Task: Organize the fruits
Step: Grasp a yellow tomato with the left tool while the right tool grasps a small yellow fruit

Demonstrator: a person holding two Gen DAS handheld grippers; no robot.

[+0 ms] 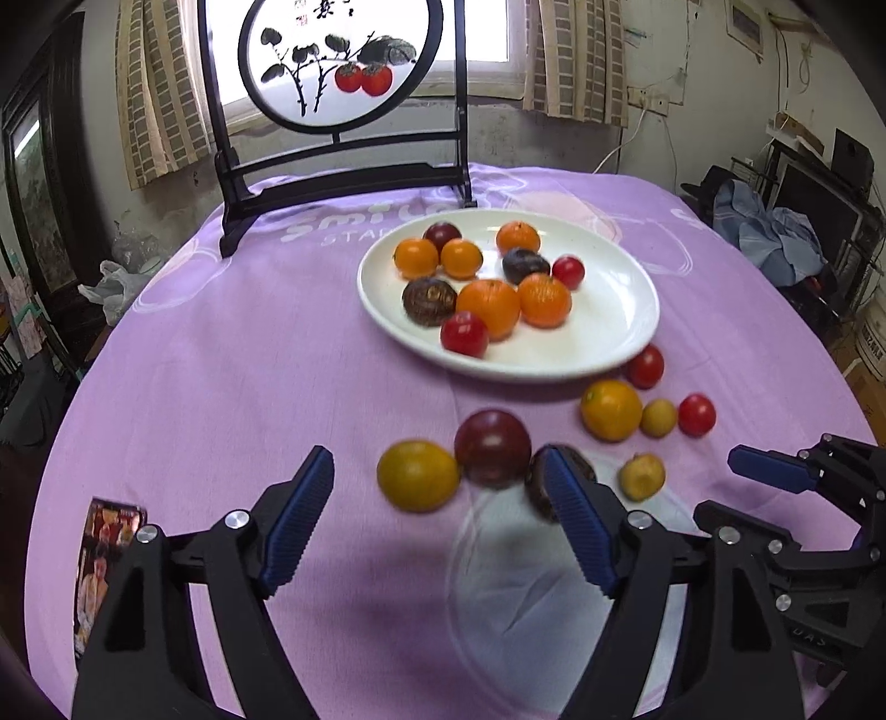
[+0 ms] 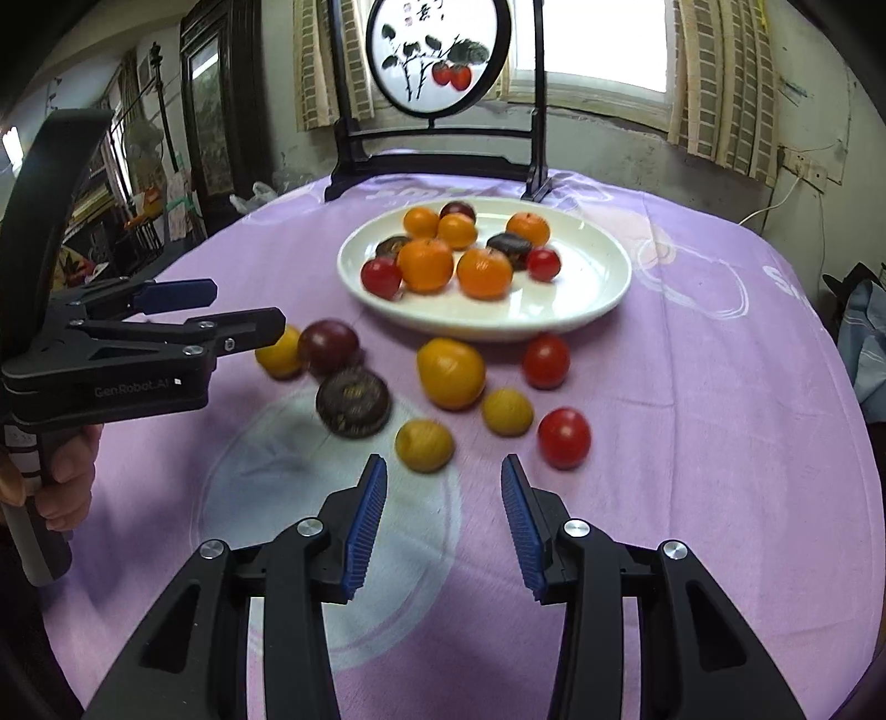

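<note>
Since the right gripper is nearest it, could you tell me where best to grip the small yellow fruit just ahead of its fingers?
Grip the small yellow fruit across its widest middle, coming from the near side, angled down. It is roundish and sits free on the purple cloth, and the right gripper is open, though it may need opening wider.

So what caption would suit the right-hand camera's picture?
Open right gripper points at loose fruit on the purple cloth, before a white plate of fruit.

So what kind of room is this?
Probably a lived-in room in someone's home: a table under a purple cloth, a curtained window, a painted persimmon screen, and clothes piled at the side.
</note>
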